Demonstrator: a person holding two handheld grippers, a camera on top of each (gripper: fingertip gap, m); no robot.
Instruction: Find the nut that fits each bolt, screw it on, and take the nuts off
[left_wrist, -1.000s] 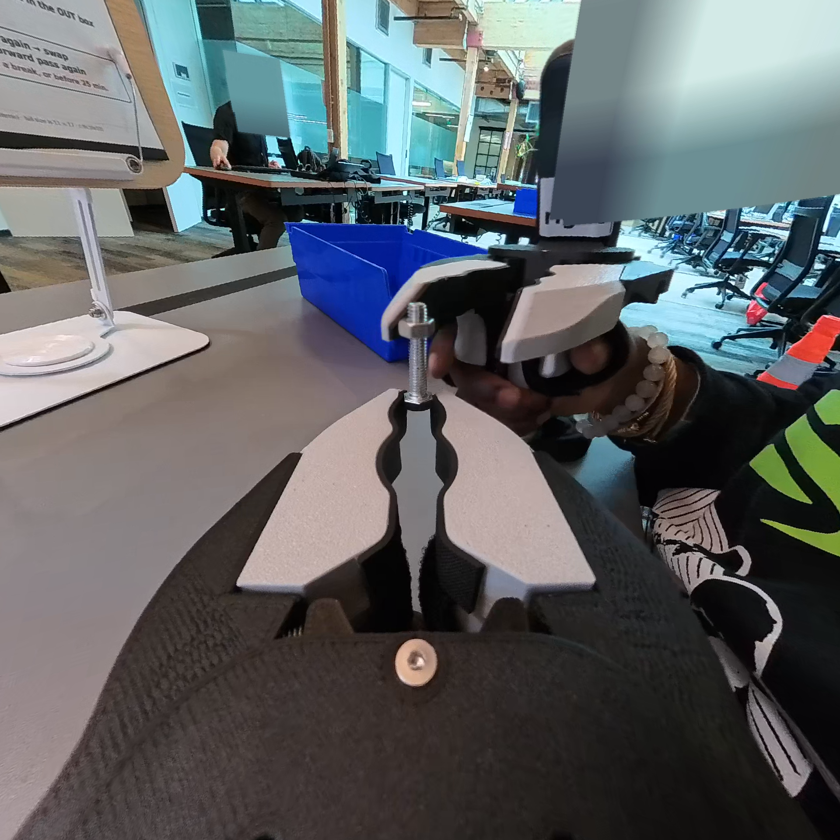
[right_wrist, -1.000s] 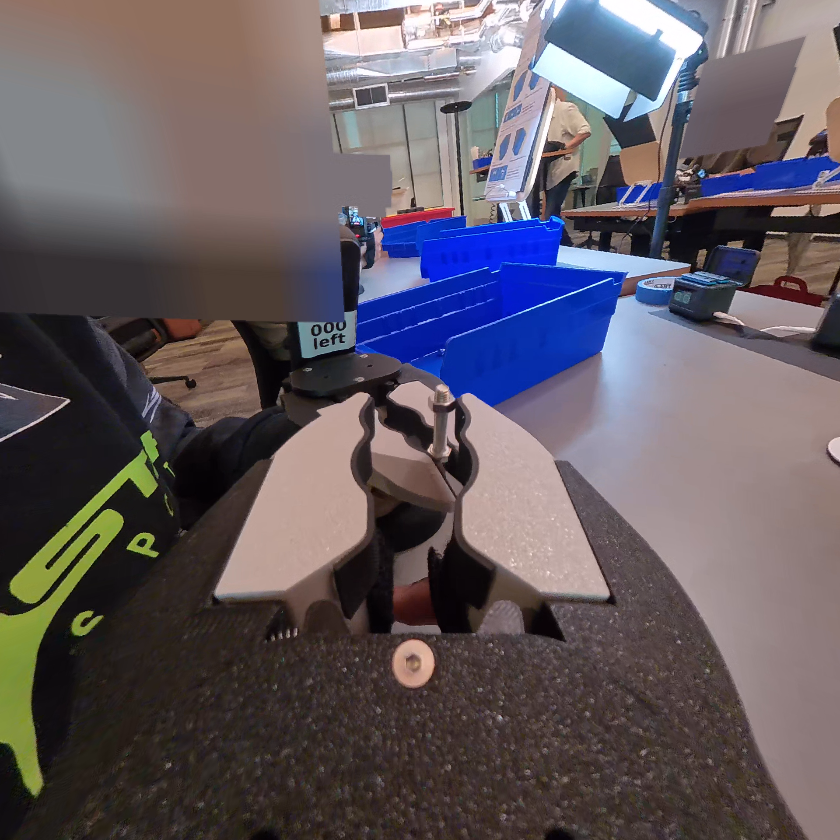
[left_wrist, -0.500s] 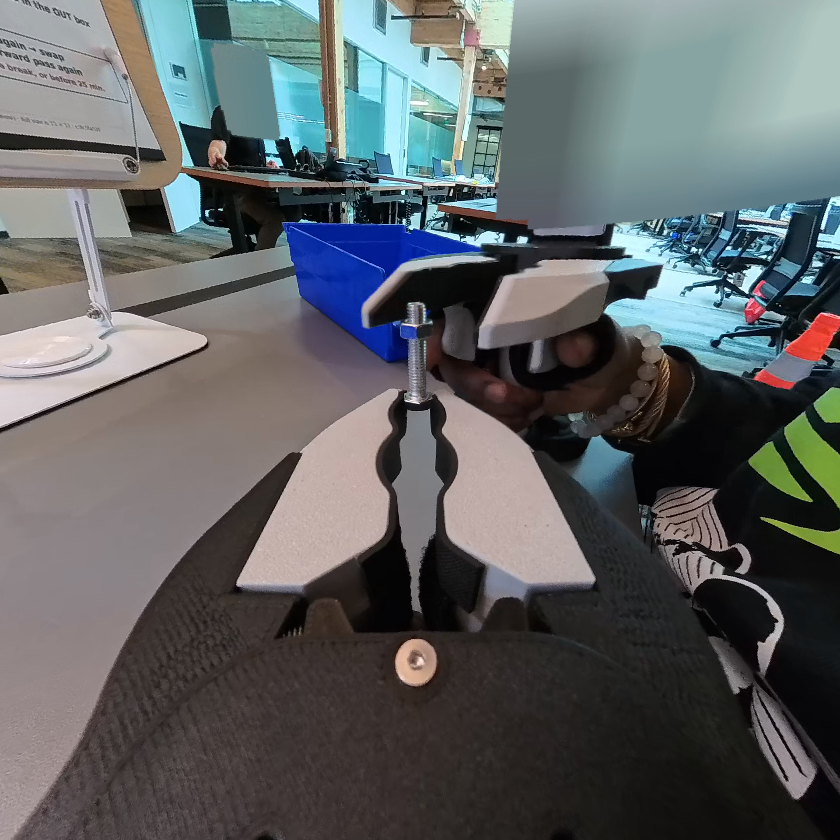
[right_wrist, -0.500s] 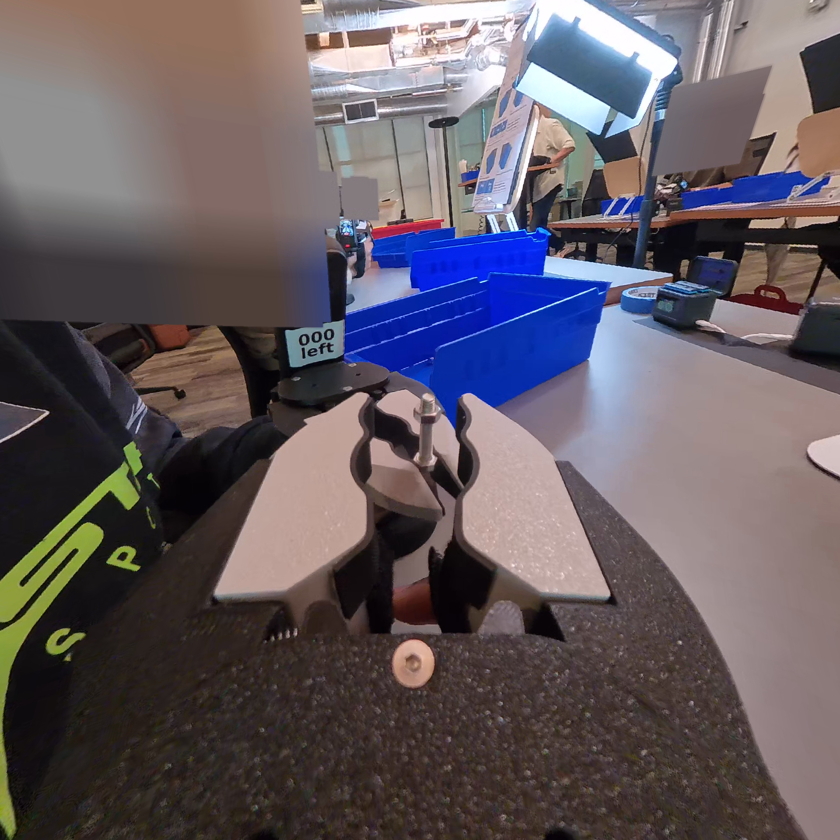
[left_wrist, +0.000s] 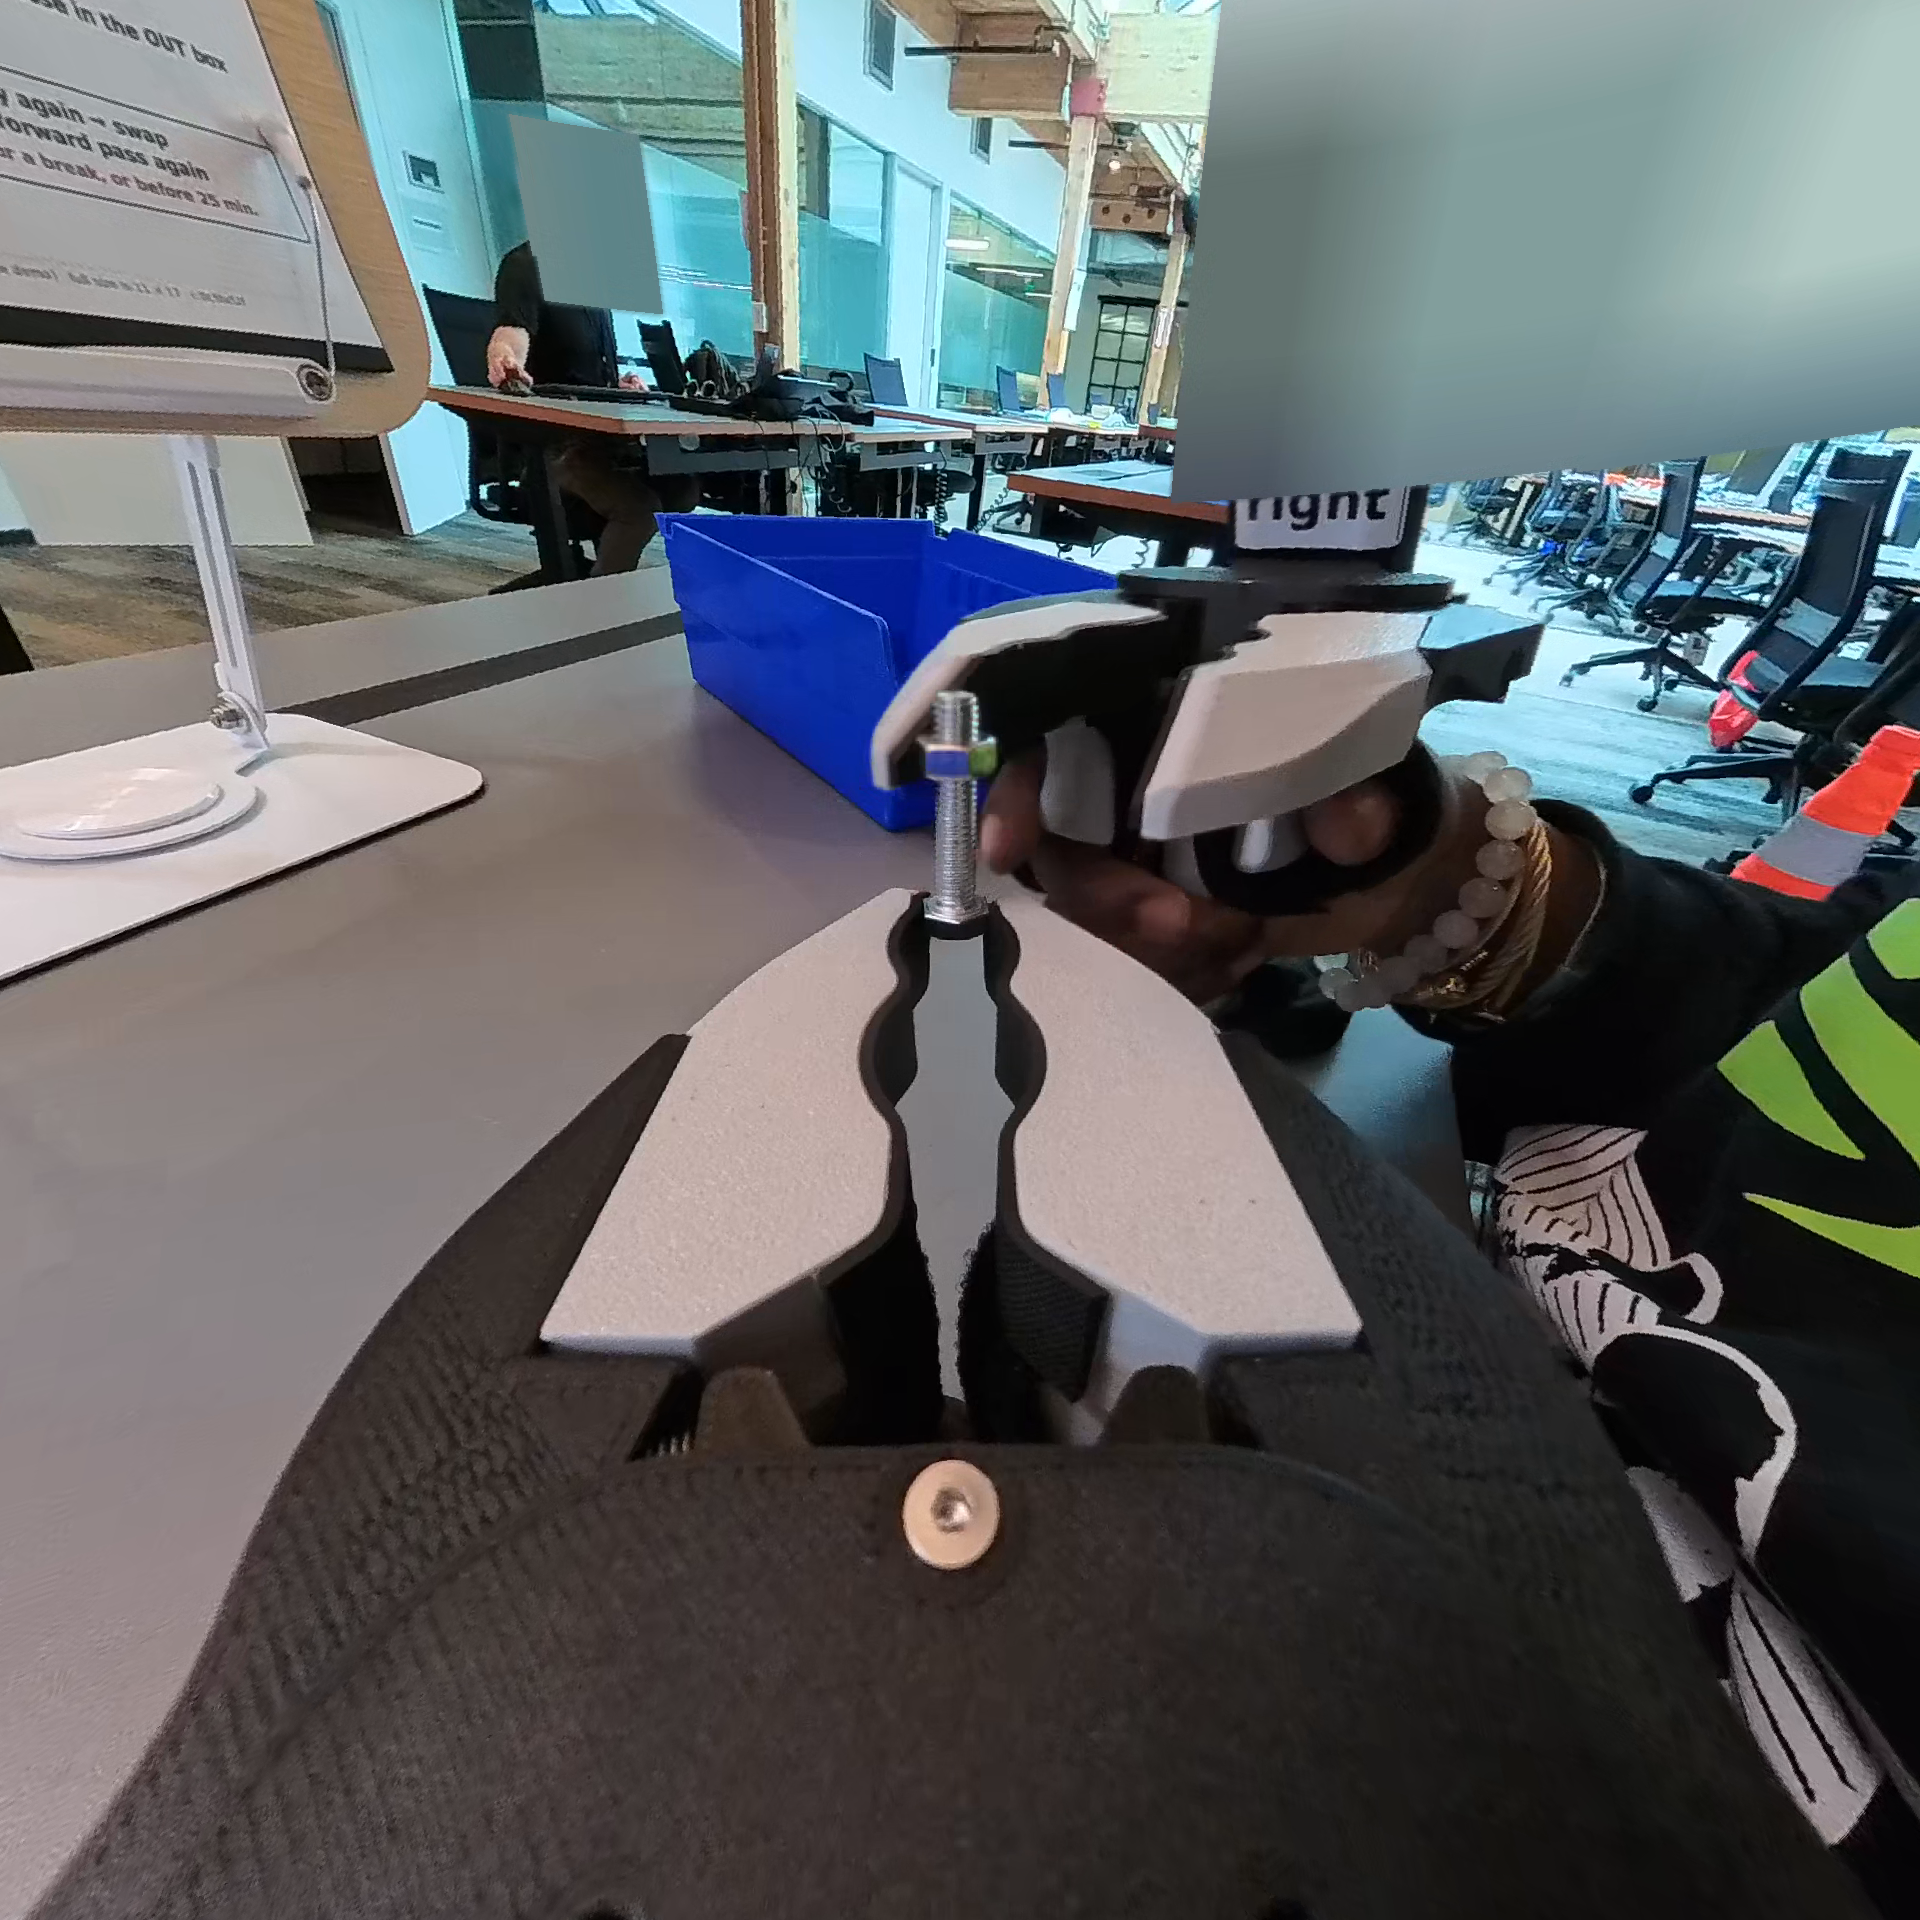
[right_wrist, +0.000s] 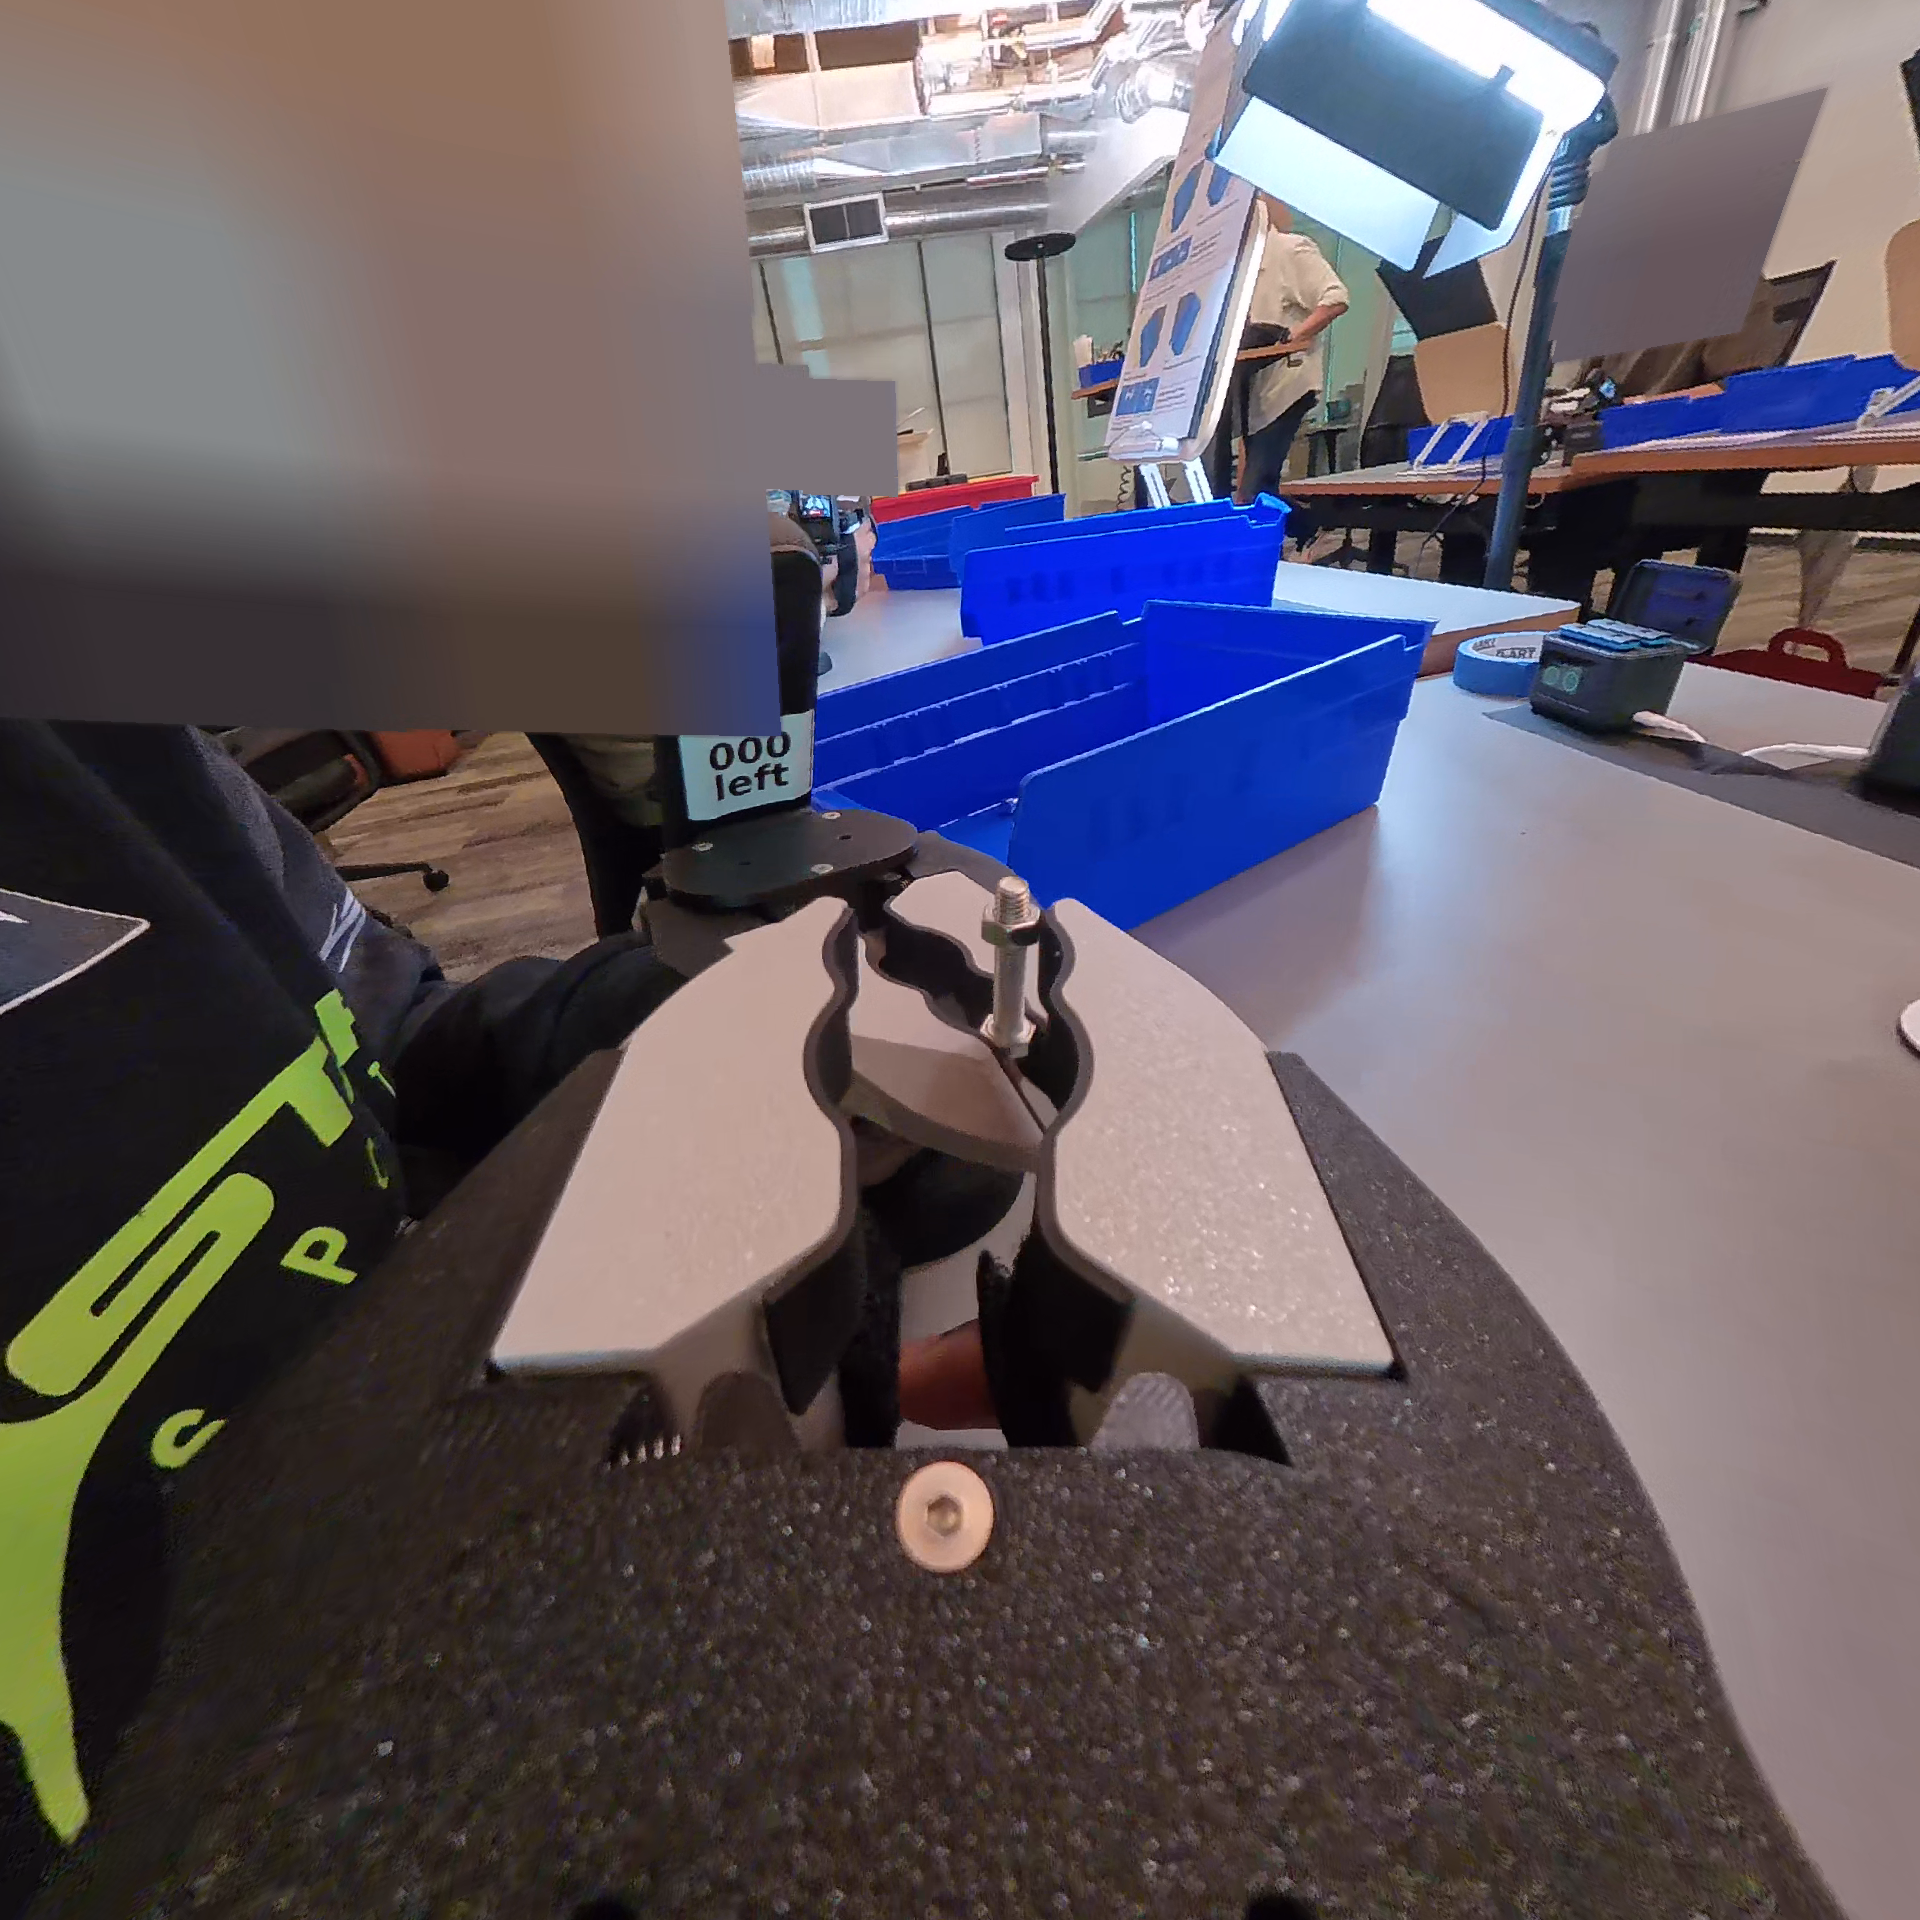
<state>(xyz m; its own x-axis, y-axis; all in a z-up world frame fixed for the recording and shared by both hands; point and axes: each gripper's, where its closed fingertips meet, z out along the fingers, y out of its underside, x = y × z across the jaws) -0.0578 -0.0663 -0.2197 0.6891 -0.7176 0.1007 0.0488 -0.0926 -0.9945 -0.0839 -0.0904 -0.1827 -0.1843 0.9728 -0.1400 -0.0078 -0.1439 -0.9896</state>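
The grey table (left_wrist: 312, 1039) spreads wide under both my tools, and on it the blue bin (left_wrist: 790, 644) sits open beyond my left gripper; from the right wrist view more blue bins (right_wrist: 1195, 748) stand in a row across the table. A white stand base (left_wrist: 208, 790) rests off to the left side, well apart from the work.

My left gripper (left_wrist: 956, 914) has its fingers drawn together and clamped on the head of the bolt (left_wrist: 954, 831), which stands upright, thread pointing up. My right gripper (left_wrist: 935, 748) comes in from the side at the level of the nut (left_wrist: 951, 761), one light-grey finger just behind it. In the right wrist view its fingers sit a little apart on either side of the bolt, and I cannot tell whether they actually pinch the nut. The nut sits high on the thread, near the top, with a short bit of thread showing above it.
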